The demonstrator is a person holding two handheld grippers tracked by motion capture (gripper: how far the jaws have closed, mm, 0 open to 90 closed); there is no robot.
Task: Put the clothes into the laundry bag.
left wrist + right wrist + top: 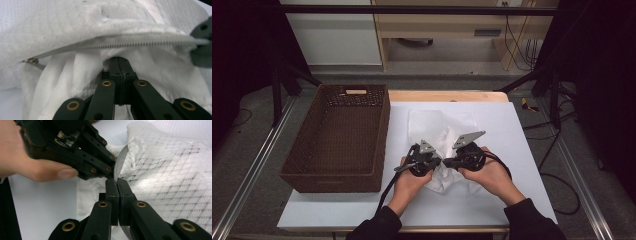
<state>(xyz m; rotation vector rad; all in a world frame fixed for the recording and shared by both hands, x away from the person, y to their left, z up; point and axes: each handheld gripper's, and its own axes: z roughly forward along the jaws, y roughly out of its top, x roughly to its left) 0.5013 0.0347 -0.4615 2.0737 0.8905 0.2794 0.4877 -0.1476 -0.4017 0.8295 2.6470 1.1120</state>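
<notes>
High view: a white mesh laundry bag (443,145) lies crumpled on the white table sheet (512,130), a little toward 5 o'clock of the sheet's centre, with white cloth (442,181) spilling from its near end. Both hands meet over that near end. The left gripper (438,163) comes in from 7 o'clock, the right gripper (446,162) from 4 o'clock; their tips are almost touching each other above the bag. A brown woven basket (339,137) stands at 9 o'clock of the bag, apart from it, on the left edge of the sheet. Left gripper view: the left gripper (120,60) has its jaws pressed together with a fold of the white cloth (85,75) caught at the tips, just under the bag's zipper (130,42), which runs across from 9 o'clock to 3 o'clock (the slider sits at the far 9 o'clock end, small and blurred). The other gripper's black jaw tips close on the zipper tape at 3 o'clock. Right gripper view: the right gripper (117,181) is clamped shut on the zipper edge (117,167) of the mesh bag (170,177); the mesh rises toward 1 o'clock. The left gripper and its hand (30,160) sit at 10 o'clock, jaw tips just beside the same edge.
</notes>
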